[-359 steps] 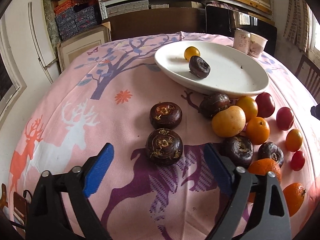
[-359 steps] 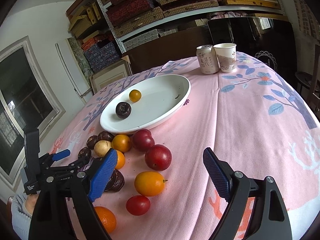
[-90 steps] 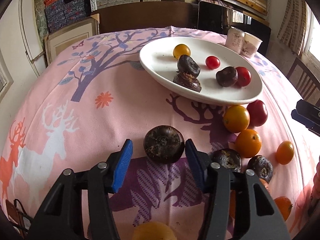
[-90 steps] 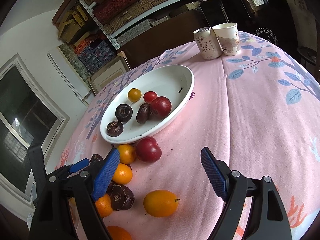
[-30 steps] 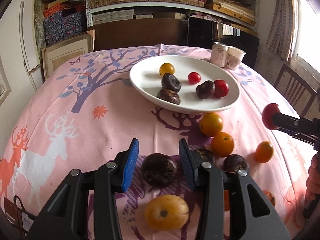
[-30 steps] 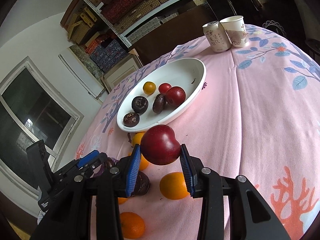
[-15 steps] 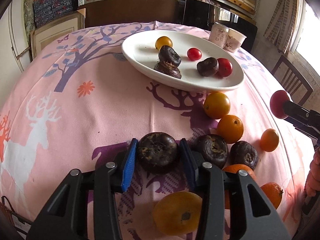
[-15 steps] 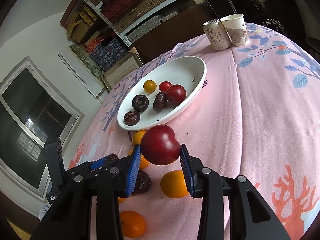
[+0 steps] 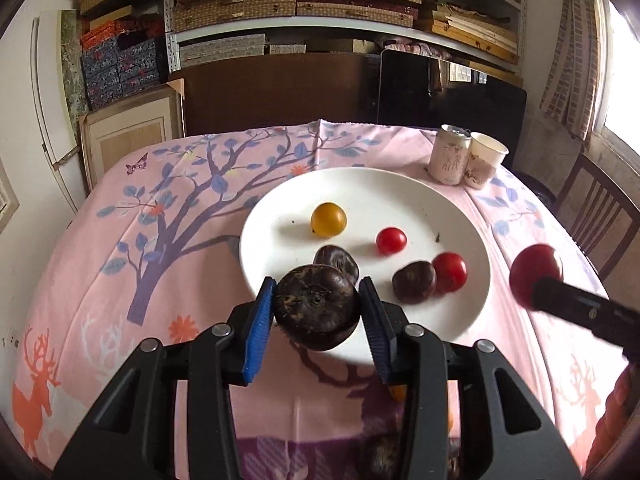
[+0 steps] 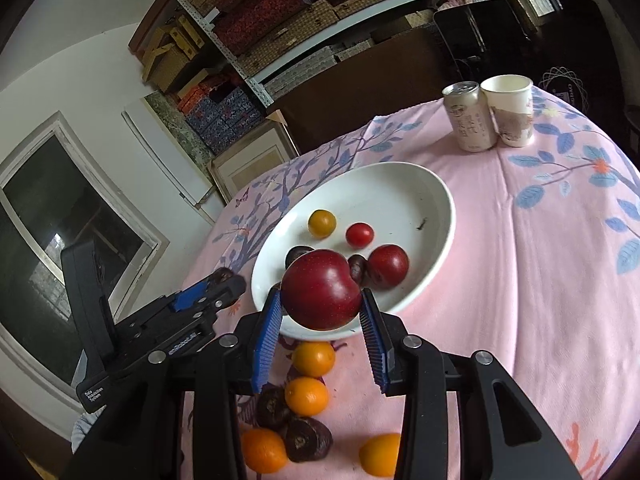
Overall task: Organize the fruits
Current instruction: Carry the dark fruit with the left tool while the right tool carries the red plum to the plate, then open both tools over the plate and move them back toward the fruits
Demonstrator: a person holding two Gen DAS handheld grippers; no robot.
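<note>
The left gripper [image 9: 316,312] is clamped on a dark brown water chestnut [image 9: 316,307], squat and rough-skinned with a dimpled top, held over the near rim of the white plate [image 9: 460,216]. The right gripper [image 10: 320,312] is squeezing a glossy dark-red plum [image 10: 322,295], smooth with a cleft, also just at the plate's near edge. Both have ribbed blue pads on black plastic arms.

The oval plate looks like glazed ceramic and holds a yellow-orange tomato [image 9: 328,219], a small cherry tomato [image 9: 391,241], another plum [image 10: 388,266] and a couple more chestnuts, partly hidden behind the held fruit.

The table wears a pink tablecloth [image 9: 192,208] printed with trees and deer. A drink can [image 10: 470,116] and paper cup [image 10: 510,110] touch at the far side. Woven boxes crowd the shelves behind. Oranges [image 10: 307,396] and chestnuts near the grippers are half cut off.
</note>
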